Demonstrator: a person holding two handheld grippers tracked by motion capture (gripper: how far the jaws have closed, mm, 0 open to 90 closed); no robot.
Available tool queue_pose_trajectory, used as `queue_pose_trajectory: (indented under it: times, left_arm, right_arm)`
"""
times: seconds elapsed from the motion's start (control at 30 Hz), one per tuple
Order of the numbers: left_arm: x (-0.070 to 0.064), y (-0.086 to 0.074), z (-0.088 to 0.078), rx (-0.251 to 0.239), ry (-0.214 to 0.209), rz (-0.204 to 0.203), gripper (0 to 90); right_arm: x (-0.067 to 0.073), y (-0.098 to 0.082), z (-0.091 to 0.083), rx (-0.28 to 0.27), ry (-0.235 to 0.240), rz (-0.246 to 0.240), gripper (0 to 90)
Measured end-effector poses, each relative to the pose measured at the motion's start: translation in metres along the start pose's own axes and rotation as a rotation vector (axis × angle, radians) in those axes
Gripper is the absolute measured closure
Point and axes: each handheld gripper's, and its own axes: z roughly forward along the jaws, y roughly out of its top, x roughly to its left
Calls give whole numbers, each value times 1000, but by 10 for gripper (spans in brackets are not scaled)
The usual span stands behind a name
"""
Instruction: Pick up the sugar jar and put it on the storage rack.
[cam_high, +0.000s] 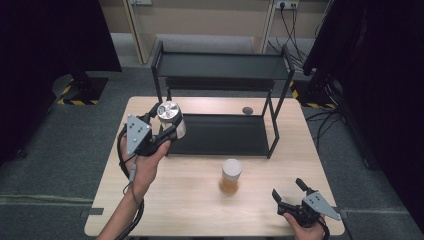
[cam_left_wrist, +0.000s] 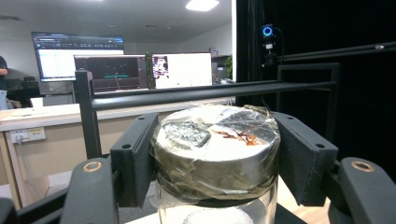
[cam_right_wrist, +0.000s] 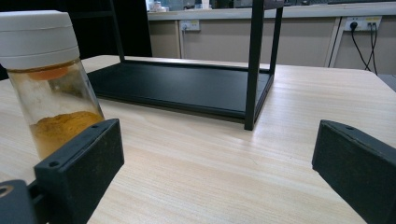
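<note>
1. My left gripper (cam_high: 167, 131) is pinching a glass jar (cam_high: 172, 120) with a silver lid. The two black jaws press on either side of it just under the lid.
2. In the left gripper view that jar (cam_left_wrist: 215, 154) sits squarely between the pads (cam_left_wrist: 135, 158). Its lid is wrapped in crinkled clear film with a brownish smear on top.
3. From the high view I see the jar held above the table (cam_high: 200, 200), over the front left corner of the black rack (cam_high: 220, 100), just beside its left post. It rests on nothing.
4. My left hand (cam_high: 145, 162) wraps the gripper body from below, with the grey plate facing up and the cable trailing down along the forearm.
5. My right gripper (cam_high: 289, 192) rests near the front right edge of the table, jaws spread wide with only bare wood between them. In the right gripper view the same gap (cam_right_wrist: 215, 177) shows.
6. A second jar (cam_high: 230, 176), with a white lid and yellow-brown powder in the bottom, stands upright on the table in front of the rack, between my two grippers. In the right gripper view it (cam_right_wrist: 49, 79) stands just beyond the one jaw, apart from it.
</note>
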Motion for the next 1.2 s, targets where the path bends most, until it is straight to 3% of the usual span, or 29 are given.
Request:
queue_pose_trajectory:
  times: [1.2]
  left_arm:
    - [6,42,29,-25,42,28,350]
  right_arm:
    - [-1,0,0,-1,3,5,25]
